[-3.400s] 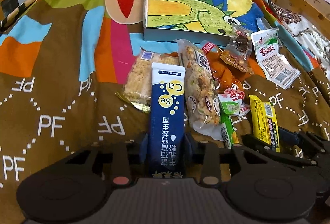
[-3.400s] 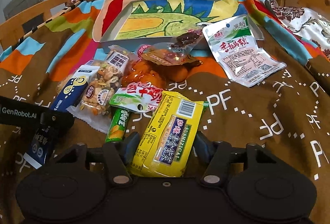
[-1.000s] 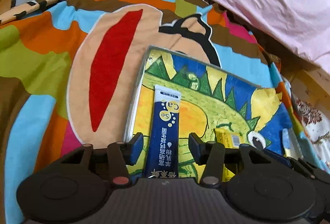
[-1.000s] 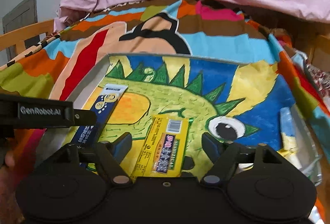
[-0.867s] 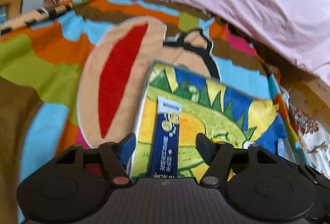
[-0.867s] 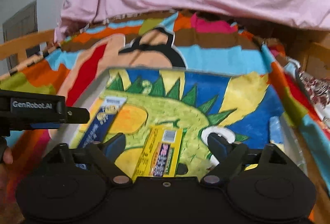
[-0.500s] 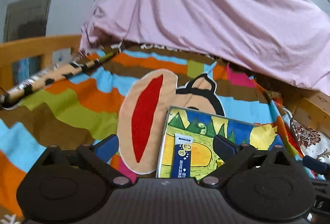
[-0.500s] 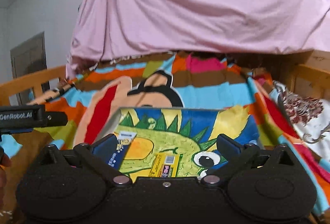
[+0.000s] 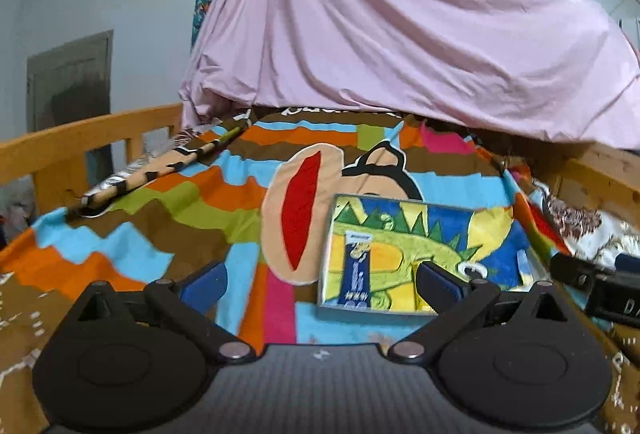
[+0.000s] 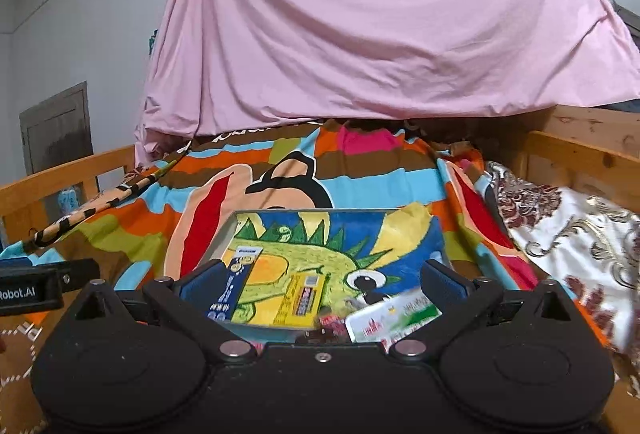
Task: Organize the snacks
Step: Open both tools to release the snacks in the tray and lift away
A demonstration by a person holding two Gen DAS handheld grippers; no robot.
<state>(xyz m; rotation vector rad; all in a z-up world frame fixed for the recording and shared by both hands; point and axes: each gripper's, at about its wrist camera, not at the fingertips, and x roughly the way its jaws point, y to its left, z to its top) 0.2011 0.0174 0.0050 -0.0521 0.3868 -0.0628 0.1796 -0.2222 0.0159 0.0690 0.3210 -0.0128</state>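
— Across mid-frame on the bed, the tray holds a blue stick and yellow packet.
— Light, slippery film, I'd judge; pinch mid-length. Left gripper and right gripper: jaws wide apart, empty.

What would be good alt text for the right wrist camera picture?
The open, empty right gripper hangs above a dinosaur-print tray on a colourful bedspread; a blue stick packet and a yellow snack packet lie side by side in the tray.
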